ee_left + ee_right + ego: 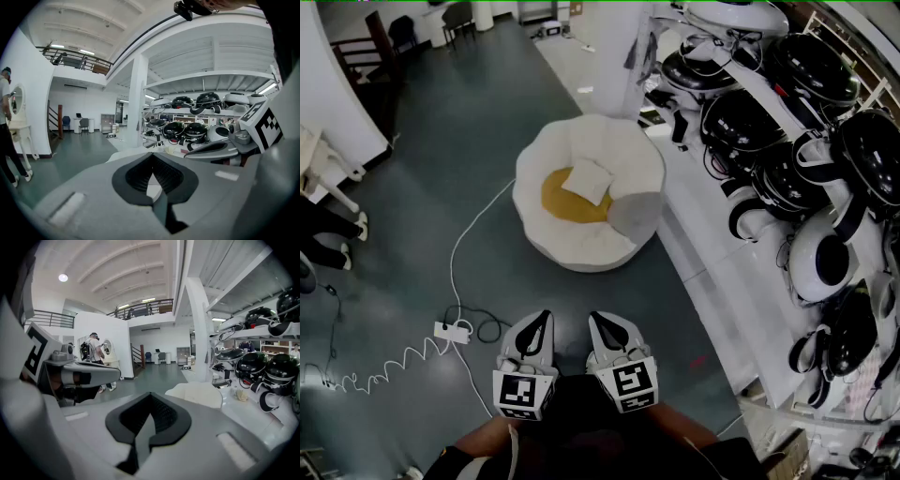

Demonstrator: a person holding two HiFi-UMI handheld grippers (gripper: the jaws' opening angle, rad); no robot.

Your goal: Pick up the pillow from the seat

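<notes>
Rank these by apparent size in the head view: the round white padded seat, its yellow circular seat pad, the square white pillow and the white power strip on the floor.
Largest to smallest:
1. round white padded seat
2. yellow circular seat pad, partly covered
3. square white pillow
4. white power strip

Most of seat point(123, 154) hidden behind left tool point(151, 161); bystander point(325, 227) cut off at edge.

pillow point(588, 180): white, square, soft, lying flat, corners skewed | place: on the far side of the mustard-yellow centre of the seat point(581, 248) | seat: round, white, padded, on the floor
</notes>
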